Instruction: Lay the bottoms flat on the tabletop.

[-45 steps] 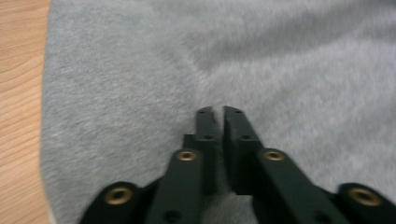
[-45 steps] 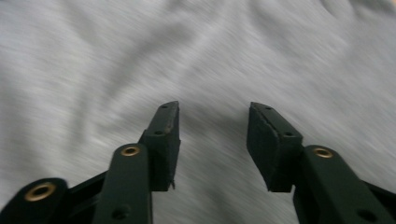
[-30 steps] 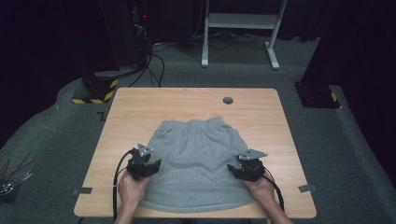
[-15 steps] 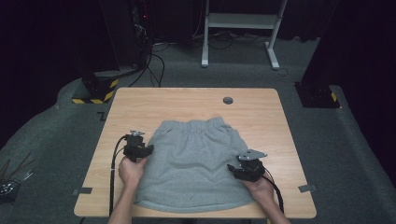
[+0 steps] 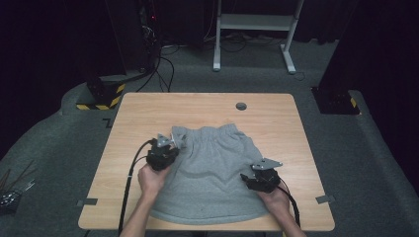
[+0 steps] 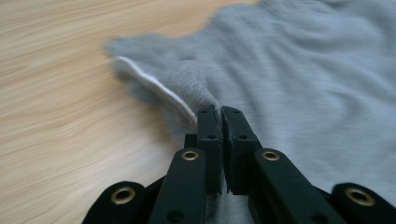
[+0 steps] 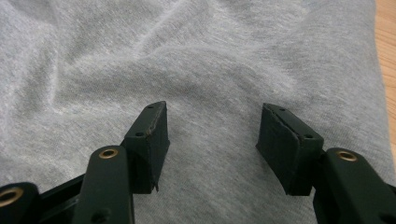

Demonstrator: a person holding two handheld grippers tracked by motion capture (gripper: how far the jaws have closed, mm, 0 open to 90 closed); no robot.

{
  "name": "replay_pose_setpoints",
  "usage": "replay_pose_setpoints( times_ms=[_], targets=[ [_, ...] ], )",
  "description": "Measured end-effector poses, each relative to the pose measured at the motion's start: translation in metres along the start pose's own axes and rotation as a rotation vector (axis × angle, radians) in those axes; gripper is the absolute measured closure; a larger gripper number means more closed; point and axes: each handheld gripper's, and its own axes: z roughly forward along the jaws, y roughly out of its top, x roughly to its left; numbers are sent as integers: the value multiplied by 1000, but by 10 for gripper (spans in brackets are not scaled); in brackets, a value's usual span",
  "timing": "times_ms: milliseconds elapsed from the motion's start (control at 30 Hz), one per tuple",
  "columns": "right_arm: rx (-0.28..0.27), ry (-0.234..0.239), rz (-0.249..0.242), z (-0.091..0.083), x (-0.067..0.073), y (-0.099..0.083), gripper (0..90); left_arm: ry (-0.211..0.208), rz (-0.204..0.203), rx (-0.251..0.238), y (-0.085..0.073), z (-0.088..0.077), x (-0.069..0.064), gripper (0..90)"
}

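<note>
A: From the high view, where's the grey shorts (image 5: 212,173)?
B: Spread mid-table, waistband far; the left gripper (image 5: 165,147) sits at its far-left corner.
A: Left gripper view?
B: Jaws have just closed, pinching that waistband corner (image 6: 187,88).
A: Right gripper view?
B: The right gripper (image 7: 212,135) gapes wide over cloth, holding nothing.

High view looks forward and down on the table (image 5: 148,113). Both gripper views sit close over the grey garment (image 5: 217,168), shared by all.
</note>
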Motion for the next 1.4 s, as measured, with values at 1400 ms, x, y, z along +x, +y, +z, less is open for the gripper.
replay_pose_setpoints(
  times_ms=[1400],
  targets=[
    [22,6,36,-11,1,-6,494,267,-55,90,-7,18,39,522]
  ],
)
